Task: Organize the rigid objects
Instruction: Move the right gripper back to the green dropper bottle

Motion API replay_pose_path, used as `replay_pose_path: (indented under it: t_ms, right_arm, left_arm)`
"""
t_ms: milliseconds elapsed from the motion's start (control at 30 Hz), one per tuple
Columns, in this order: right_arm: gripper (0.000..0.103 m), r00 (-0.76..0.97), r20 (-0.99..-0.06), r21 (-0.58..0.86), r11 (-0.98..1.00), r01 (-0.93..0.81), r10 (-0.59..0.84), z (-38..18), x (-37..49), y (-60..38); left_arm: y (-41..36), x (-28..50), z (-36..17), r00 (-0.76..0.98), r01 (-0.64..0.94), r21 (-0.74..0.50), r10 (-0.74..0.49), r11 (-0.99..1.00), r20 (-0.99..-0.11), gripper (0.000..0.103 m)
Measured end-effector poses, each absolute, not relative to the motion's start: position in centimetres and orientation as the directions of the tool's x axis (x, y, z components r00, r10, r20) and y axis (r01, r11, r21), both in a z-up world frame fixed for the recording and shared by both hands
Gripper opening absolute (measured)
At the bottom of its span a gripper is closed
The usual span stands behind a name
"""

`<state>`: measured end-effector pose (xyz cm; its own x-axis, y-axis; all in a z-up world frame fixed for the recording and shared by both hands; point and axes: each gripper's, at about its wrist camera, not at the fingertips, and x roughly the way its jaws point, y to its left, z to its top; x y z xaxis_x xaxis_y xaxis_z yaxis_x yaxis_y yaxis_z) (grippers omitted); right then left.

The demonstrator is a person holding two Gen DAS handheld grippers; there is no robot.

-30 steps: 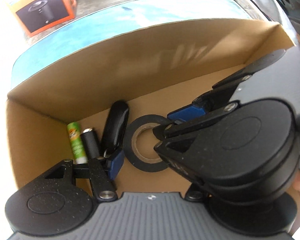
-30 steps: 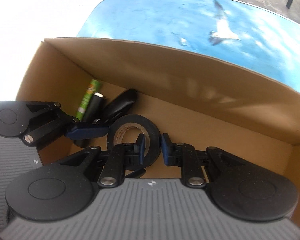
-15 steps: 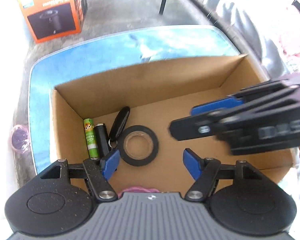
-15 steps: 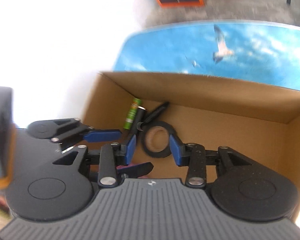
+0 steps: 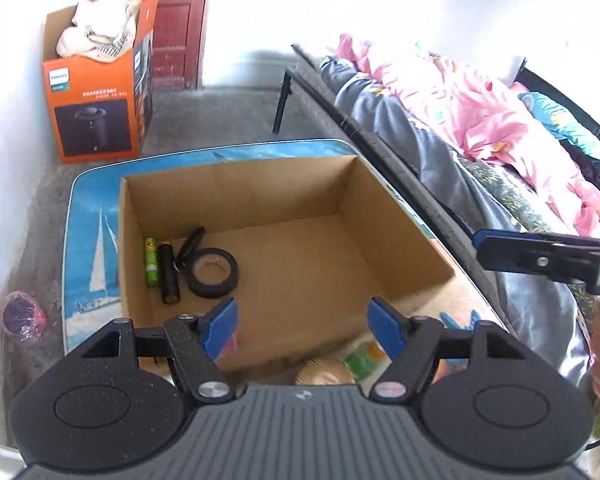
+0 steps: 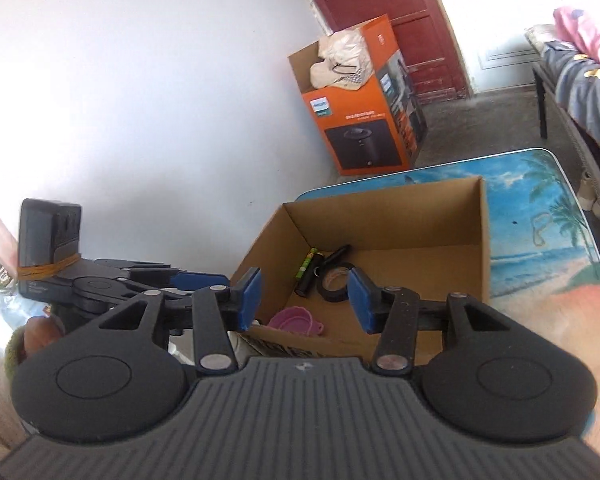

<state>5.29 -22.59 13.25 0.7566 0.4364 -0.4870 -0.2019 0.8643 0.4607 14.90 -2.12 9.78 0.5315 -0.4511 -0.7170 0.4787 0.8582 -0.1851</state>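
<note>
An open brown cardboard box (image 5: 396, 240) is set on a blue beach-print table (image 6: 540, 216). A black tape roll (image 5: 214, 272), black cylinder (image 5: 168, 272), green battery (image 5: 151, 260) and pink funnel (image 6: 296, 320) are contained. Both the left gripper (image 5: 302, 324) and right gripper (image 6: 304, 300) are seen empty, jaws just opening.

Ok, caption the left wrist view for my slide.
Open left gripper above a cardboard box holding tape roll and batteries.

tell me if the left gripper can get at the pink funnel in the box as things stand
Probably yes. The left gripper is open and empty above the cardboard box, whose top is open. The pink funnel lies alone by the near wall, apart from the tape roll, though that wall could crowd a steep approach.
</note>
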Motion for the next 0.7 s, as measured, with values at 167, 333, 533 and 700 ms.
replay_pose_path:
  t_ms: [167, 333, 533, 700]
  right_arm:
    - [0.046, 0.770, -0.516, 0.510, 0.857, -0.075, 0.375, 8.0, 2.4, -23.2]
    - [0.043, 0.756, -0.540, 0.506, 0.860, -0.060, 0.370, 4.7, 2.8, -21.9]
    - [0.037, 0.755, -0.546, 0.422, 0.898, -0.125, 0.362, 4.5, 4.3, -19.5]
    - [0.028, 0.735, -0.572, 0.391, 0.909, -0.147, 0.365, 3.7, 6.1, -18.7]
  left_arm:
    - [-4.7, 10.2, 6.6, 0.579, 0.519, -0.138, -0.466, 0.844, -0.670, 0.073]
    - [-8.8, 8.5, 3.1, 0.618, 0.568, -0.015, -0.438, 0.823, -0.653, 0.069]
    - [-11.8, 8.4, 0.8, 0.672, 0.592, 0.130, -0.399, 0.795, -0.624, 0.065]
    - [-12.8, 9.3, -0.5, 0.668, 0.604, 0.159, -0.387, 0.781, -0.635, 0.055]
